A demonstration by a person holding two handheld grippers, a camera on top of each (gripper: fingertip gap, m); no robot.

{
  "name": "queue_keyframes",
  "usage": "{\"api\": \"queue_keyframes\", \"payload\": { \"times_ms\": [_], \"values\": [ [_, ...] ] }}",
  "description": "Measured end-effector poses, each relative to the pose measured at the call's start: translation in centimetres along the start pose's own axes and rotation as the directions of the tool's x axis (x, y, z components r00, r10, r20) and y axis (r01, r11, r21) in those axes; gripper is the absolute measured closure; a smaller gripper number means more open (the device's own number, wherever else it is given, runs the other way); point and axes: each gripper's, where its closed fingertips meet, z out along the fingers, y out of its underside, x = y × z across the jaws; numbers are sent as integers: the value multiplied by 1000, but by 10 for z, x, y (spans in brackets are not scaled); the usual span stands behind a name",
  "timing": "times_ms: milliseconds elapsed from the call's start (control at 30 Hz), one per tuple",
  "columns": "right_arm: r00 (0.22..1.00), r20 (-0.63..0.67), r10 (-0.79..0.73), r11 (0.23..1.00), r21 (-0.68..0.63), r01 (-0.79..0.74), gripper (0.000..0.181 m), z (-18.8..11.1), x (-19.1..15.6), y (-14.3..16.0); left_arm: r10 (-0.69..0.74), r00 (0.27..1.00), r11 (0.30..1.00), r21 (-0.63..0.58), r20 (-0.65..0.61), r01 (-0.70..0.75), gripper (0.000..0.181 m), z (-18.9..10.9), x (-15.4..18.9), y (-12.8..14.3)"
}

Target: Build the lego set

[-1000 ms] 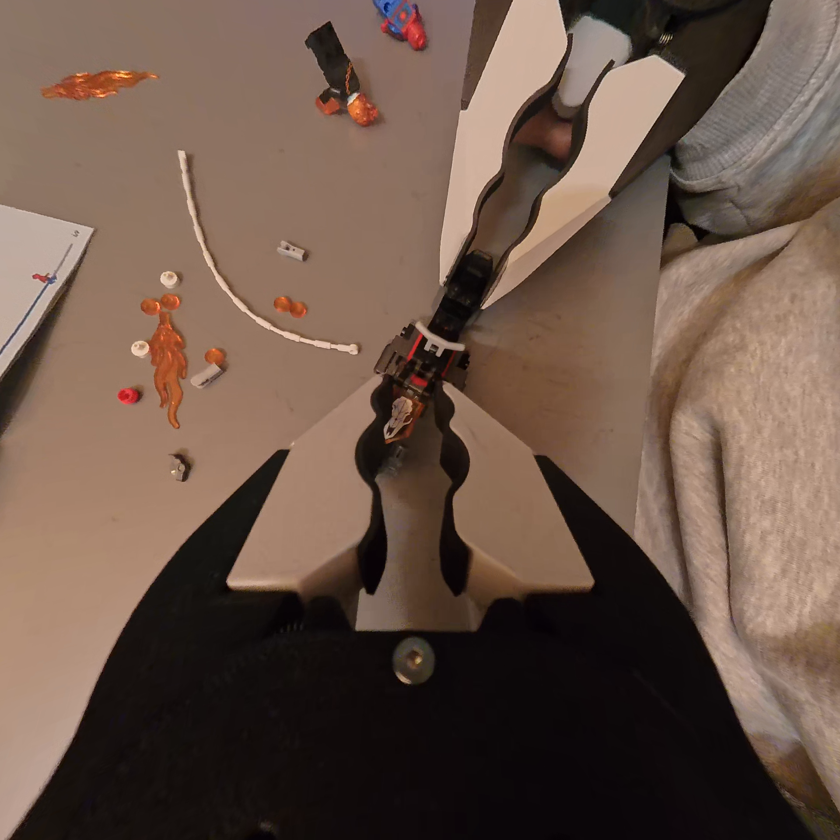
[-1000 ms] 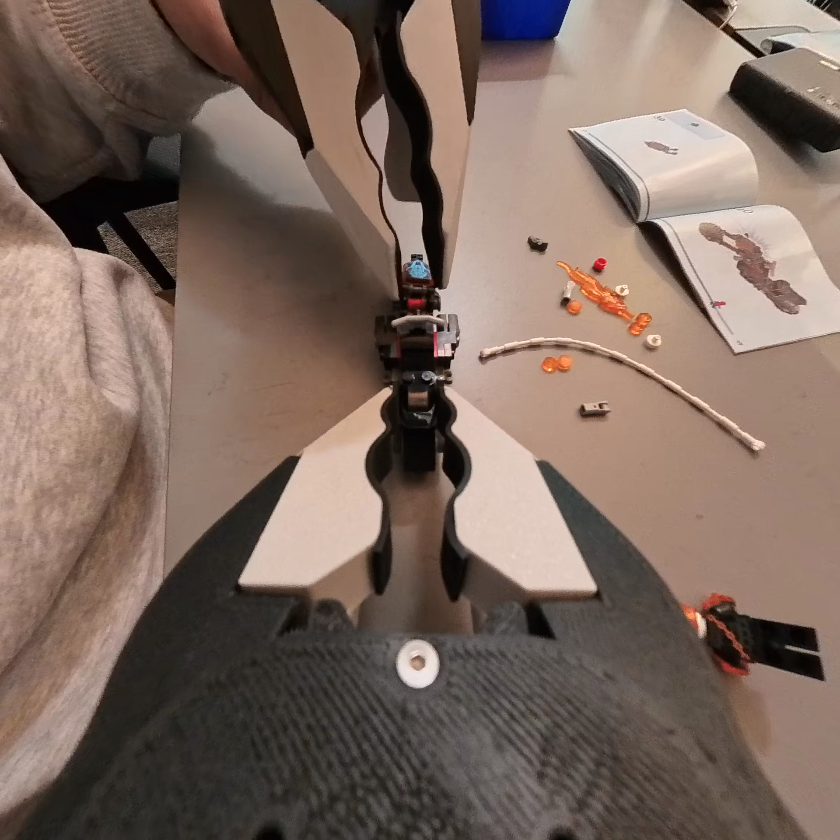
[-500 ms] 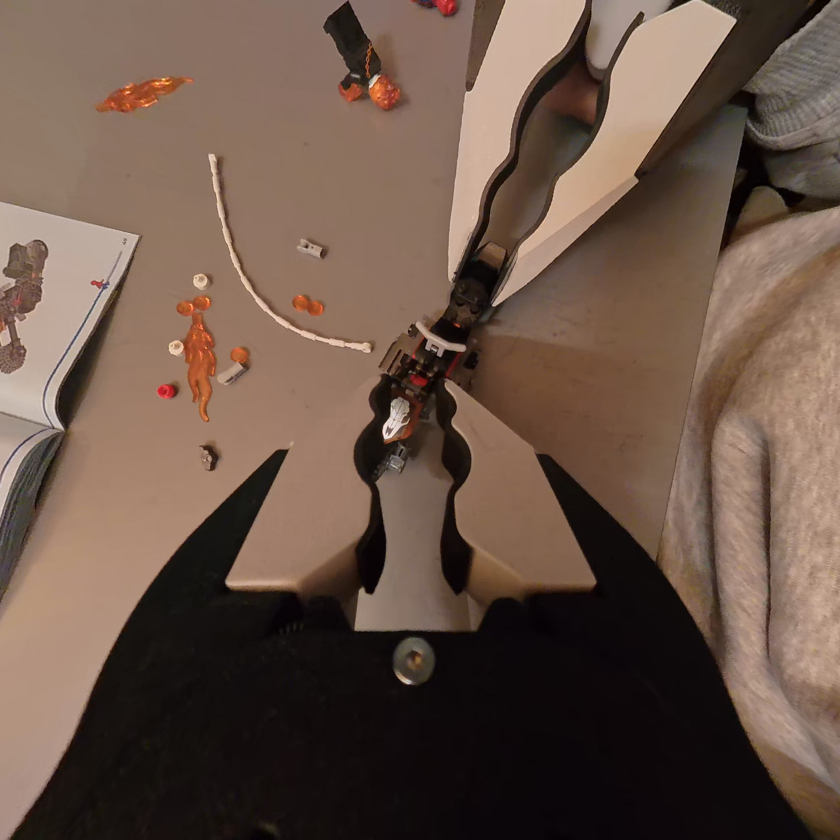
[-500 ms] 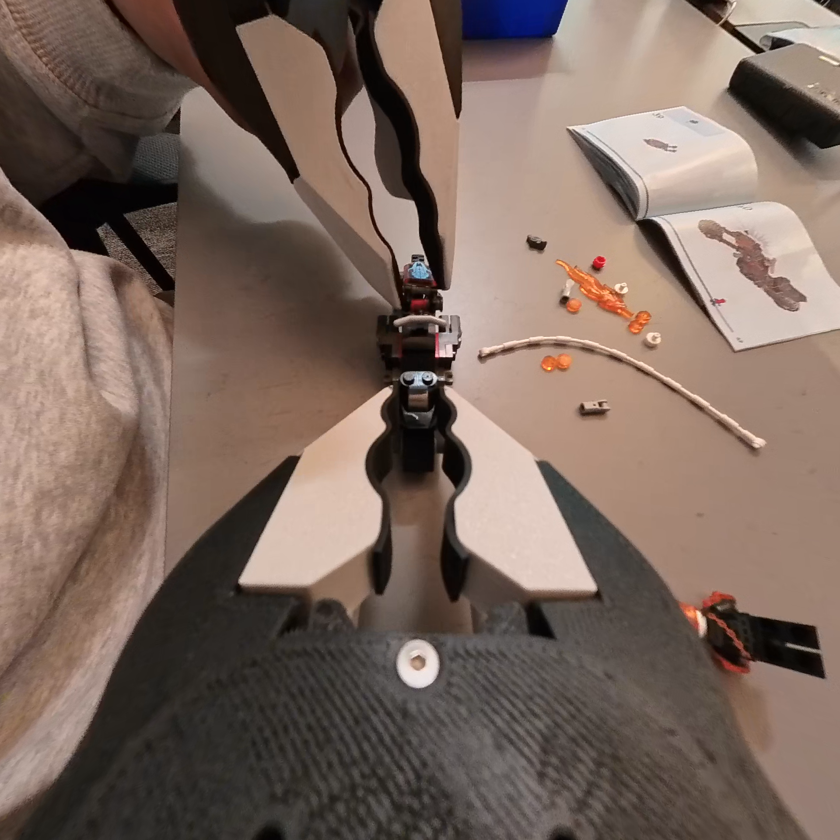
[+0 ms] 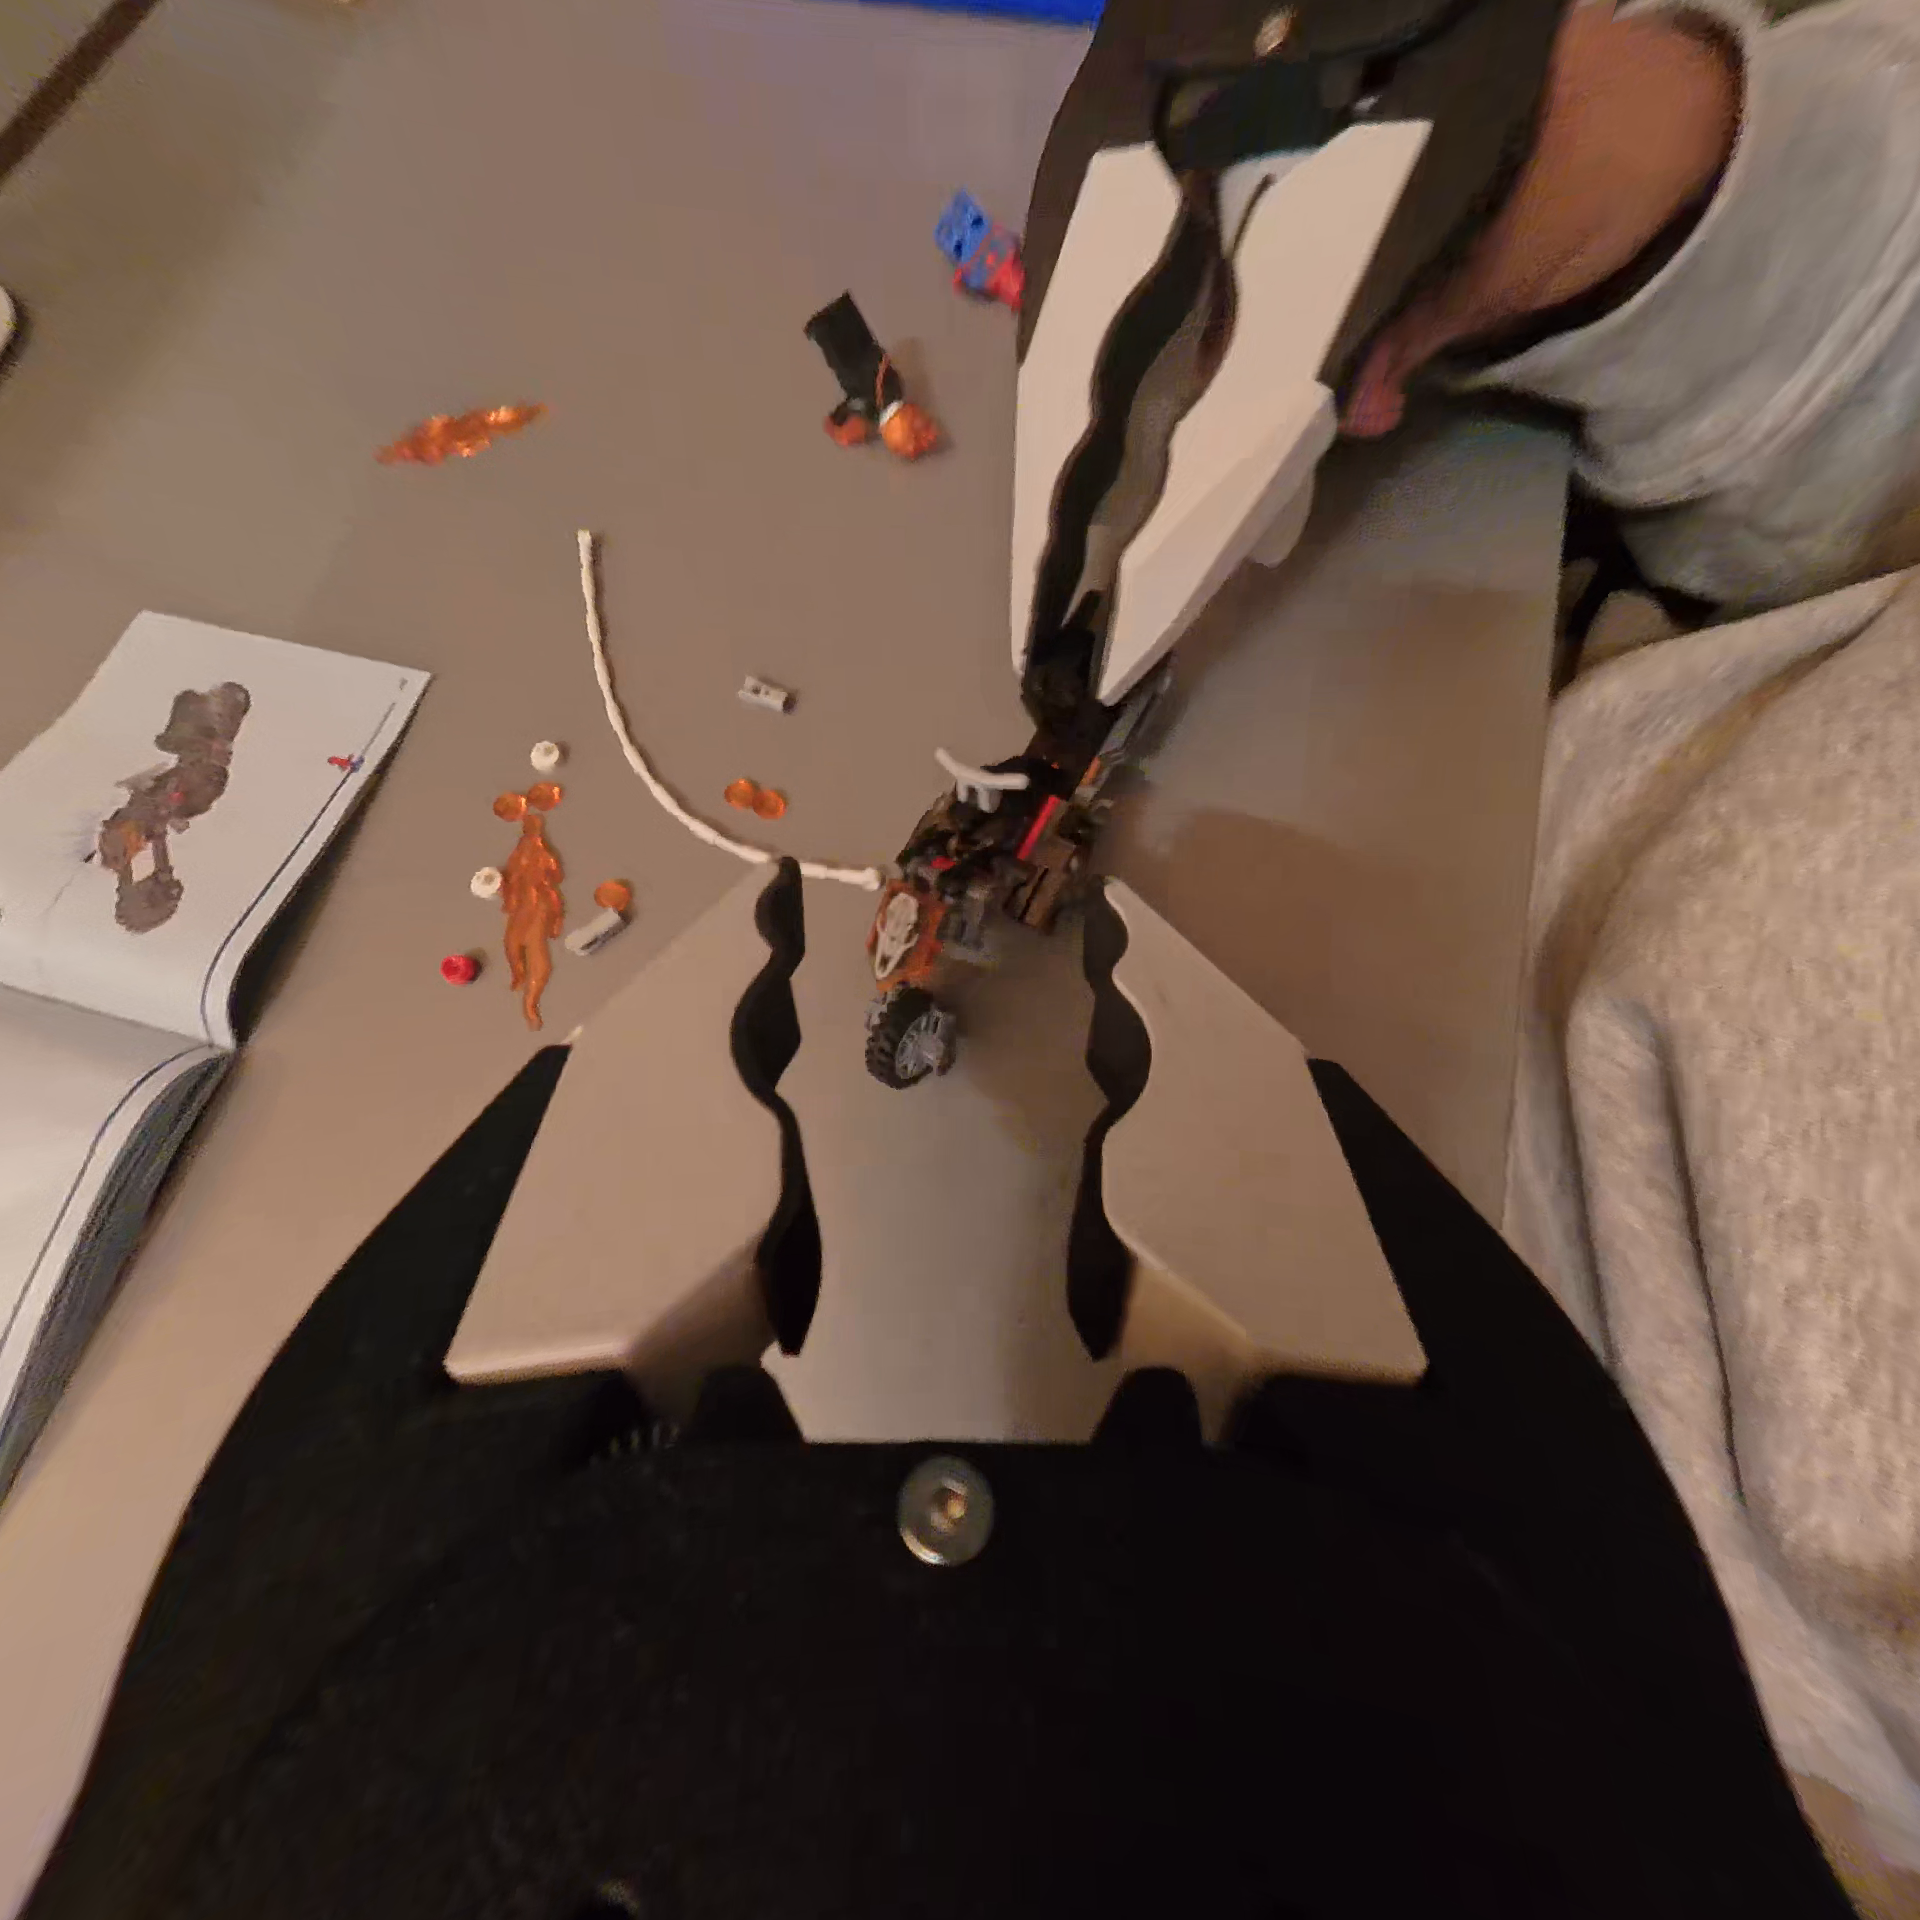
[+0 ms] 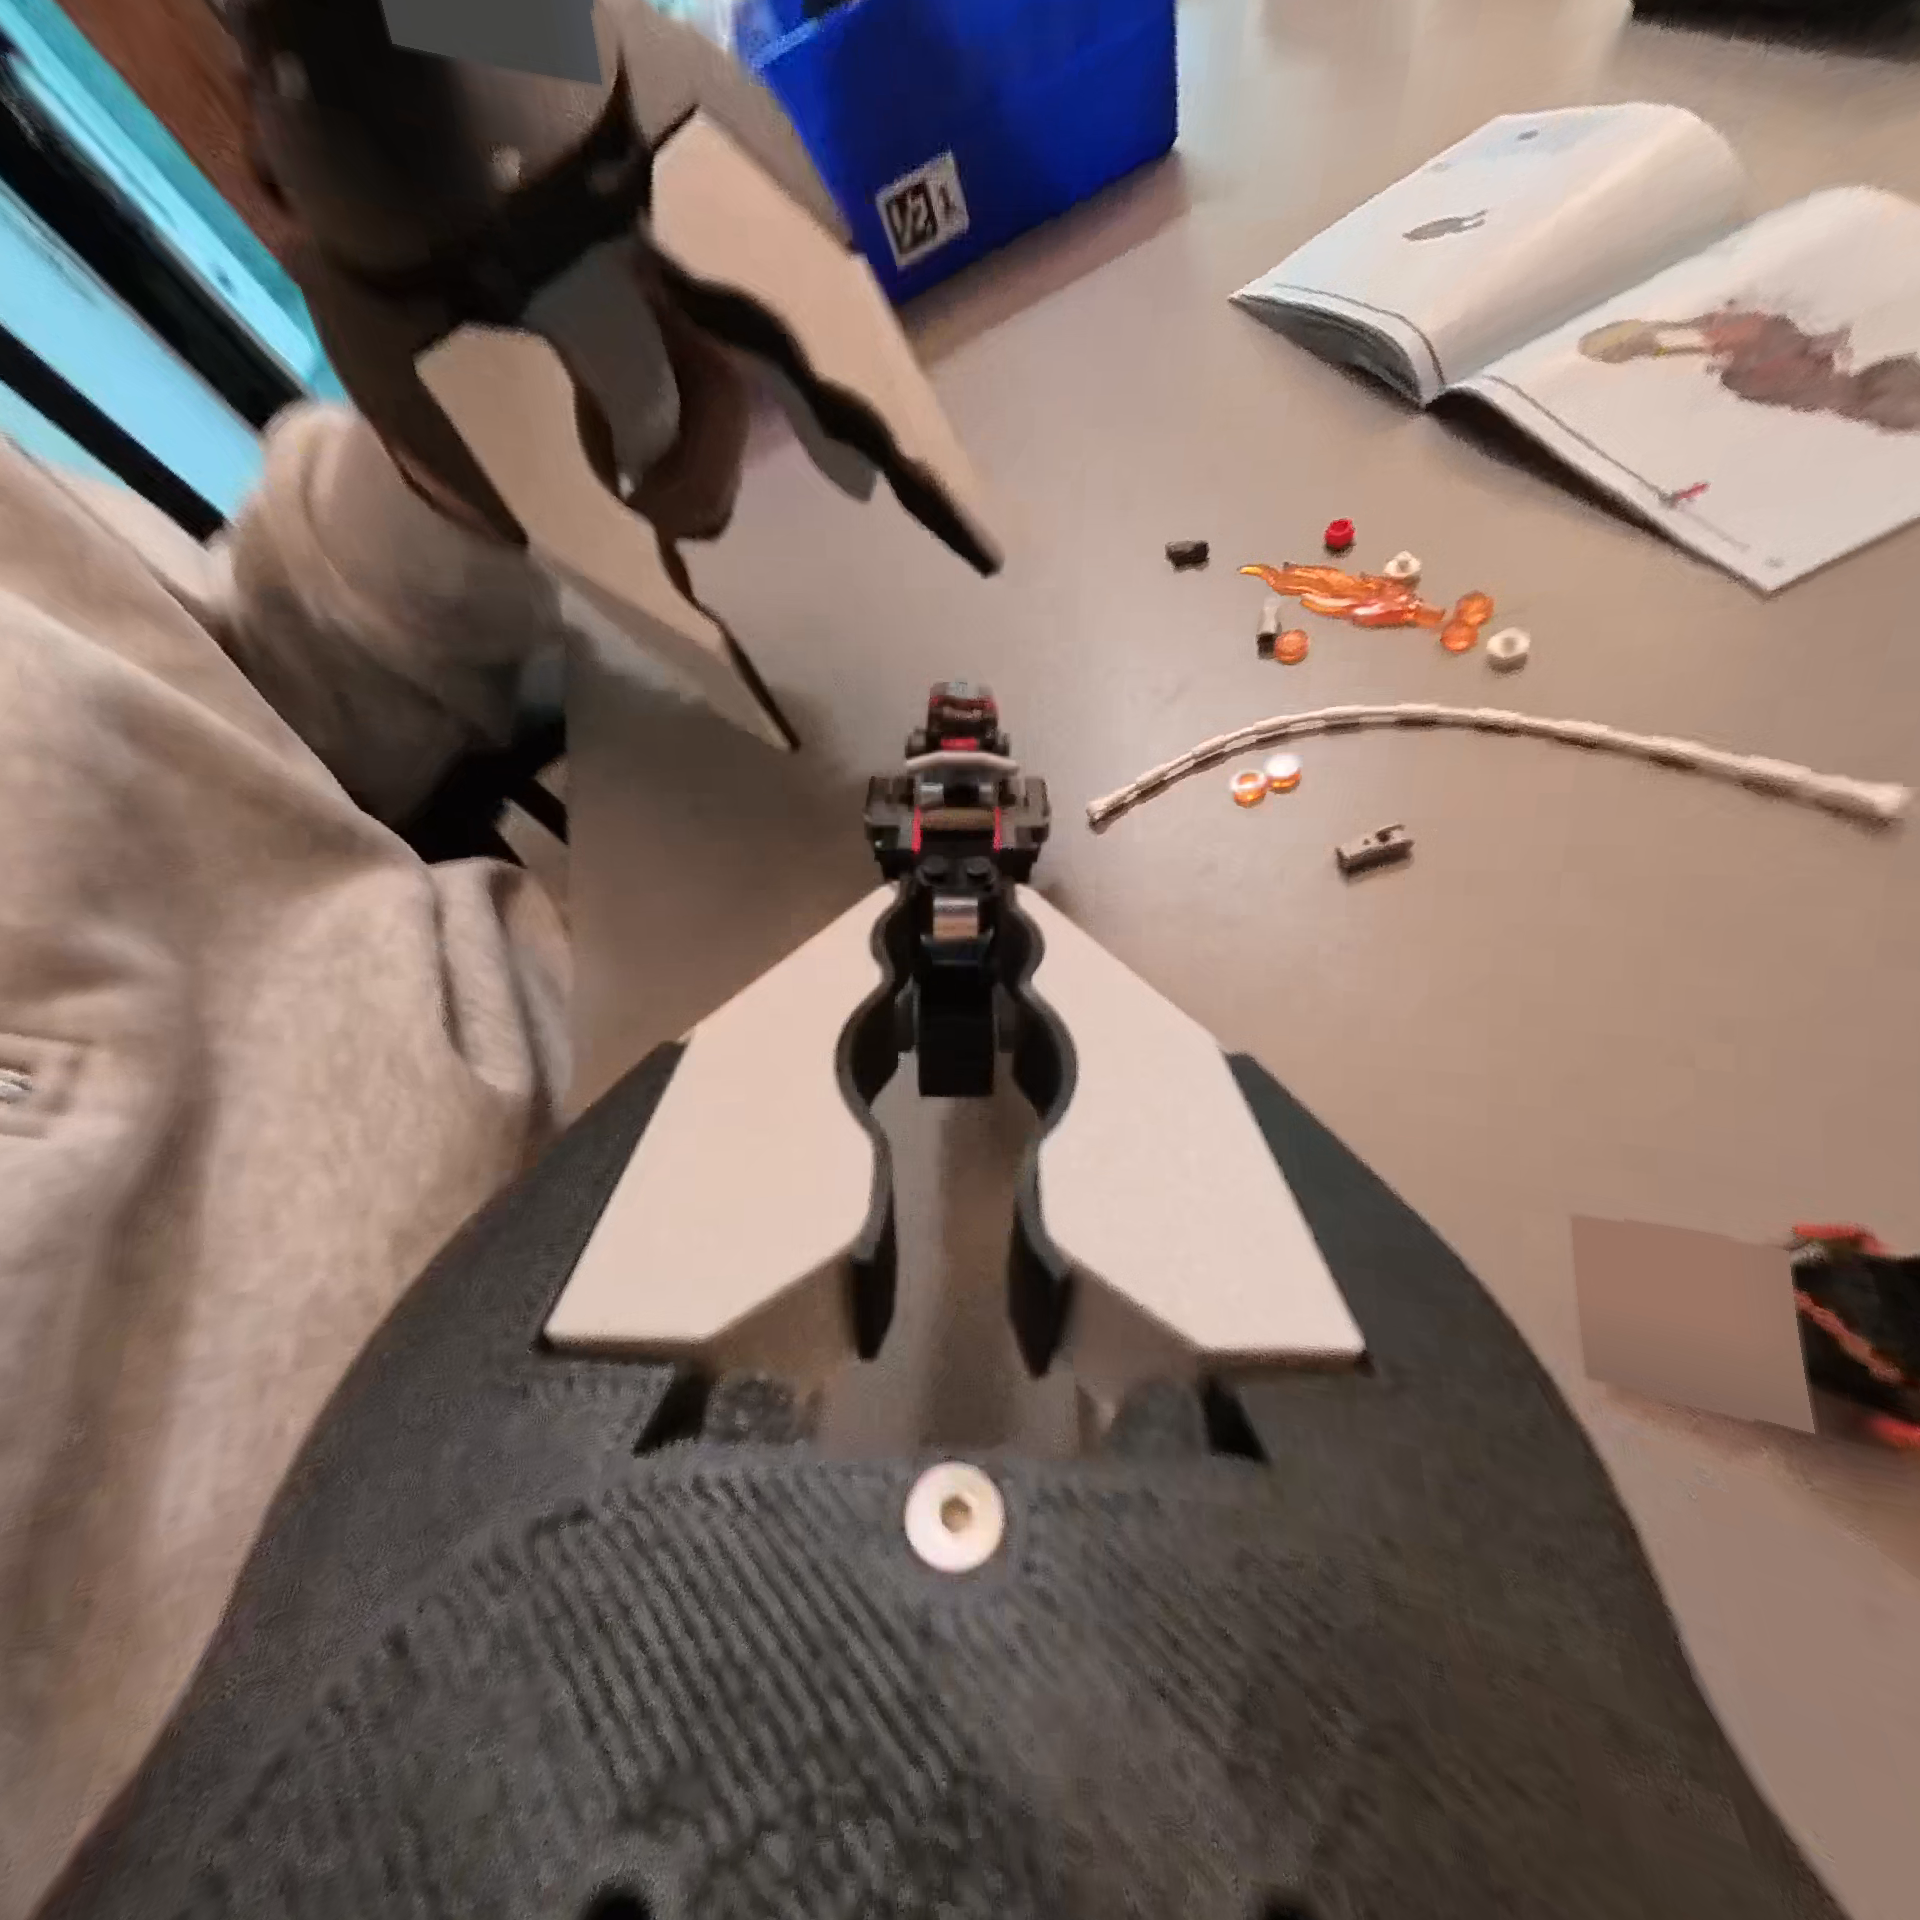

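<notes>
- The rear of the lego motorcycle (image 6: 956, 831) sits hidden between the right hand-held gripper (image 6: 956, 914) fingers in the right wrist view.
- A mosaic patch at that view's right edge covers part of a black and orange minifigure (image 6: 1860, 1330), which the frame also cuts off.
- The instruction booklet (image 5: 156, 831) runs off the left edge of the left wrist view.
- The blue bin (image 6: 966, 114) is cropped by the top edge.
- The left hand-held gripper (image 6: 883, 655) is smeared by motion blur in the right wrist view.
- The small grey piece (image 5: 767, 694) is too small to identify.
</notes>
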Motion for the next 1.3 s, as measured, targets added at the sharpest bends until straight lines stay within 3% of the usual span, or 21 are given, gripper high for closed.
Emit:
{"api": "queue_keyframes", "payload": {
  "times_ms": [133,300,500,733,1100,1300],
  "values": [
    [972,61,226,971,59,-230,169,-8,9,-3,0,999,995,102,-32,3,128,2,6,-10],
    [908,116,403,907,86,-413,168,-11,18,-2,12,999,996,86,32,-15,129,21,9,-3],
    [894,117,433,893,78,-443,169,-10,20,0,67,988,991,103,136,-81,138,30,3,-3],
    [889,112,444,888,79,-453,169,-10,22,0,138,963,988,32,233,-149,140,41,-2,5],
    [886,106,450,885,80,-459,168,-10,24,1,221,918,972,-1,328,-234,144,40,-5,2],
    [888,101,448,887,71,-456,168,-9,23,2,213,925,974,1,314,-225,145,41,-4,4]
  ]
}}
